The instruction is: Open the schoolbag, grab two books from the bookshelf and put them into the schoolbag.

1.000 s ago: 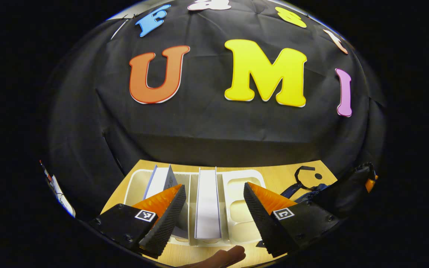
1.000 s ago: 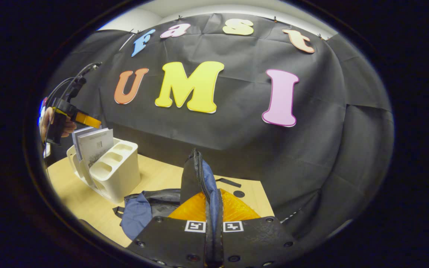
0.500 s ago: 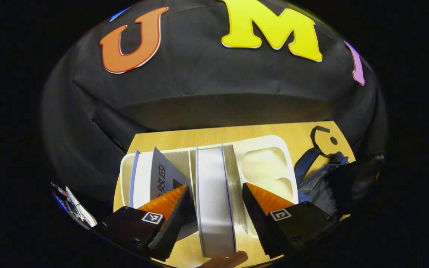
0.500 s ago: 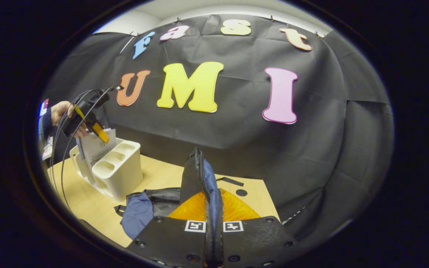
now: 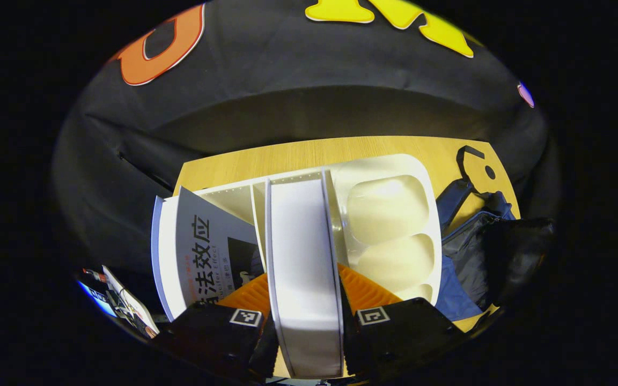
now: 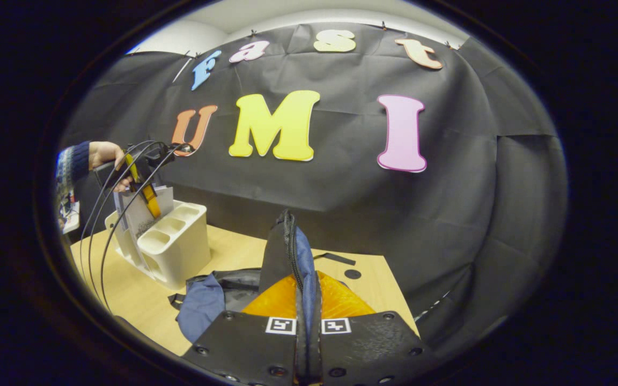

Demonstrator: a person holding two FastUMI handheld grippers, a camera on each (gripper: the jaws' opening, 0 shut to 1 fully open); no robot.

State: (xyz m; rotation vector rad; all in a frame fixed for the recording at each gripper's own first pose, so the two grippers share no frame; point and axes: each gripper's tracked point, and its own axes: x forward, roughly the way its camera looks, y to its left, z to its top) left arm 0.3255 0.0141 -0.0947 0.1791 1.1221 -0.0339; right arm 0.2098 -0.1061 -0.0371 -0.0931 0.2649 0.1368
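Two books stand in the cream bookshelf [image 5: 395, 171] on the wooden table [image 5: 298, 153], black cloth wall behind. The left gripper [image 5: 304, 316] has its fingers closed against the white book [image 5: 301, 257] between them; the grey book [image 5: 207, 252] leans just beside. The right gripper [image 6: 307, 300] pinches the schoolbag [image 6: 293, 252] flap, lifted upright above its fingers.

We are seeing a smooth, slightly glossy plastic bookshelf [image 5: 389, 214] standing on a matt wood-grain table [image 5: 309, 153]; at nine o'clock of it a matt paper book [image 5: 301, 268] is showing, while the schoolbag [image 6: 201, 303] at three o'clock is looking like soft cloth
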